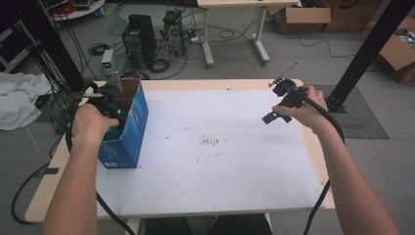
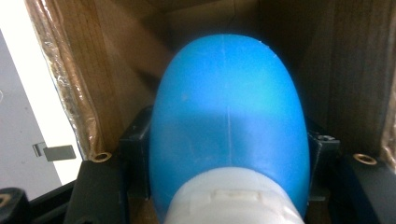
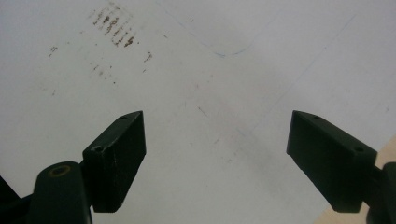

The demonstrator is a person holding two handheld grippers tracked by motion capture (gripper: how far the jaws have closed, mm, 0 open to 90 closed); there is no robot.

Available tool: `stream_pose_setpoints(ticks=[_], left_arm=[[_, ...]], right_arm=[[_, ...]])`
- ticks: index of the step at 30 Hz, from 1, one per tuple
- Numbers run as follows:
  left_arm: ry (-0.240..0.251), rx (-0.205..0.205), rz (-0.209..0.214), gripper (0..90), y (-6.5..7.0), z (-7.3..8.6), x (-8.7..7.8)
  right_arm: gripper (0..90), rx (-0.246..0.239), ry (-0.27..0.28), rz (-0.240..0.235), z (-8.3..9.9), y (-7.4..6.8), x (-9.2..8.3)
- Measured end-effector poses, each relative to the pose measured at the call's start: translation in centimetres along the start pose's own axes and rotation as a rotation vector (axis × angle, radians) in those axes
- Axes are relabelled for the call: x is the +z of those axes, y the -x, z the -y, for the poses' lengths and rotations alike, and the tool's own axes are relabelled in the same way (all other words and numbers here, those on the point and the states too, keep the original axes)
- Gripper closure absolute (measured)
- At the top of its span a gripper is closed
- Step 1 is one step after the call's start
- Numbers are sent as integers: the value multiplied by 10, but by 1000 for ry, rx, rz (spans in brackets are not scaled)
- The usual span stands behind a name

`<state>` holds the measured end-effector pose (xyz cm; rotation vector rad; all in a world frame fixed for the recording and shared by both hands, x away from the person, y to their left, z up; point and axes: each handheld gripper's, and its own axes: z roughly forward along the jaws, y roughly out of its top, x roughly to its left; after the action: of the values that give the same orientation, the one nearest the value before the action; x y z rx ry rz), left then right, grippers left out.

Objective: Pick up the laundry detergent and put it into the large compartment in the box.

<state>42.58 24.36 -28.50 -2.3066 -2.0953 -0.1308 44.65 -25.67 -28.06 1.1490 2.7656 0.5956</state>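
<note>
At the left edge of the counter you are reaching your left gripper down into the open blue box, and its fingers are gripping a blue bottle with a white cap from both sides, deep between the brown cardboard walls. That smooth, rounded body is the first worry: if you are squeezing it off centre, it is likely to slide or twist out between the pads as you lift. The box is standing near the counter's left edge and nothing is bracing it, so dragging the bottle against a wall could tip it or push it off. Moving rightwards, the middle of the white surface is showing only some scuff marks. At the right, you are holding your right gripper above the counter with its fingers spread wide around nothing; it is sitting well apart from the box, too far to steady it.
</note>
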Motion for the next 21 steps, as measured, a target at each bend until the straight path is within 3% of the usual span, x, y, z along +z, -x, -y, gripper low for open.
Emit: stream_pose_setpoints(ticks=[21], left_arm=[[5, -8, -7, 349, -1, 2, -1]], right_arm=[[196, -1, -1, 2, -1, 0, -2]])
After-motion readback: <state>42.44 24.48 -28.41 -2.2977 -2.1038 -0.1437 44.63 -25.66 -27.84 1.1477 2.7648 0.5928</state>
